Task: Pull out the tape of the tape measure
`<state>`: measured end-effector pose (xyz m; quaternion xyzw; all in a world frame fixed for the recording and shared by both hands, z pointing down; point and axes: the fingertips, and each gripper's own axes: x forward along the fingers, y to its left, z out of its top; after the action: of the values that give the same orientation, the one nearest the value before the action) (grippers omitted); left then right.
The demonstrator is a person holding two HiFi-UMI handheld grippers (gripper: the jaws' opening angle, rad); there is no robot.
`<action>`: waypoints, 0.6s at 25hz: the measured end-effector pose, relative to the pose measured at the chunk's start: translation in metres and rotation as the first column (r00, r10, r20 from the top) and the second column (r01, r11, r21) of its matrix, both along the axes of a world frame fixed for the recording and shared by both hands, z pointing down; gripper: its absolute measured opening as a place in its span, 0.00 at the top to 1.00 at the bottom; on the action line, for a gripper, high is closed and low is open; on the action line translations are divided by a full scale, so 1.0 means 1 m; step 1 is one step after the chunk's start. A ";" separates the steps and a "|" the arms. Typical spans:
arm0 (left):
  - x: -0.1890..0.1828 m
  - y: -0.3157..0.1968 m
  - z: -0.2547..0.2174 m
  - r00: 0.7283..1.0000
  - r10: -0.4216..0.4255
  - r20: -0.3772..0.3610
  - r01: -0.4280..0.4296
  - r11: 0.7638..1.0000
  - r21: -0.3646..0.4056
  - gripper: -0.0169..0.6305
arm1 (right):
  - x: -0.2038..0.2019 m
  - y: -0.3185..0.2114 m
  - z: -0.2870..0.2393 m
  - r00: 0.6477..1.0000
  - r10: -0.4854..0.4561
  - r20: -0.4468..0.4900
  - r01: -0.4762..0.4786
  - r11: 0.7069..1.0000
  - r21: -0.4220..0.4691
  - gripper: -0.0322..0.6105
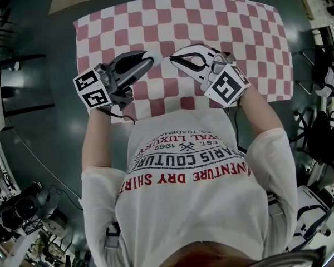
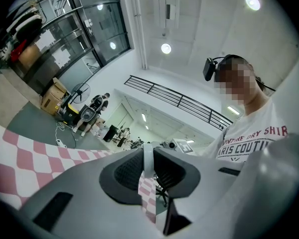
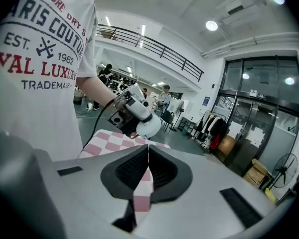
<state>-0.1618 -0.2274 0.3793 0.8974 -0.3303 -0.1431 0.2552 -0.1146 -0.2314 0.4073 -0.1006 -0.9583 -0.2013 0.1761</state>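
Note:
My left gripper (image 1: 150,59) is shut on a small round white tape measure (image 1: 157,57) above the middle of the red-and-white checkered table (image 1: 250,38). In the left gripper view the case (image 2: 147,159) shows edge-on, pinched between the dark pads. My right gripper (image 1: 173,58) faces it tip to tip, with its jaws shut. In the right gripper view the white case (image 3: 148,127) hangs just beyond the closed pads, and a thin pale sliver, the tape's end (image 3: 148,145), sits between them. No length of tape shows between the grippers.
The checkered cloth covers the whole table, and the person's torso (image 1: 195,171) stands close to its near edge. Dark floor surrounds the table. Racks and equipment (image 1: 323,127) crowd the right side, and a dark bench (image 1: 22,88) stands at the left.

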 end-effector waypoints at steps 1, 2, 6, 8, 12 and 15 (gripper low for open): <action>-0.002 0.001 0.001 1.000 -0.004 0.003 0.004 1.000 -0.003 0.85 | 0.002 -0.002 0.001 1.000 0.009 -0.003 -0.009 1.000 -0.004 0.90; -0.004 0.002 0.003 1.000 -0.008 0.005 0.008 1.000 -0.006 0.85 | 0.005 -0.005 0.002 1.000 0.017 -0.008 -0.017 1.000 -0.008 0.90; -0.009 0.004 0.011 1.000 -0.024 0.013 0.024 1.000 -0.013 0.85 | 0.016 -0.014 0.007 0.999 0.038 -0.025 -0.039 0.999 -0.008 0.90; -0.013 0.006 0.011 0.999 -0.032 0.017 0.032 0.999 -0.010 0.85 | 0.019 -0.017 0.004 0.999 0.048 -0.022 -0.048 0.999 -0.003 0.90; -0.019 0.009 0.007 0.998 -0.046 0.030 0.046 0.999 0.006 0.85 | 0.027 -0.025 0.001 0.996 0.091 -0.022 -0.091 0.996 0.000 0.90; -0.022 0.010 0.005 0.997 -0.055 0.050 0.054 0.998 0.022 0.85 | 0.037 -0.033 0.000 0.993 0.118 -0.025 -0.118 0.993 0.006 0.90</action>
<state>-0.1838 -0.2169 0.3839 0.8941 -0.3593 -0.1306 0.2334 -0.0778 -0.2643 0.4076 -0.0460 -0.9598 -0.1914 0.2001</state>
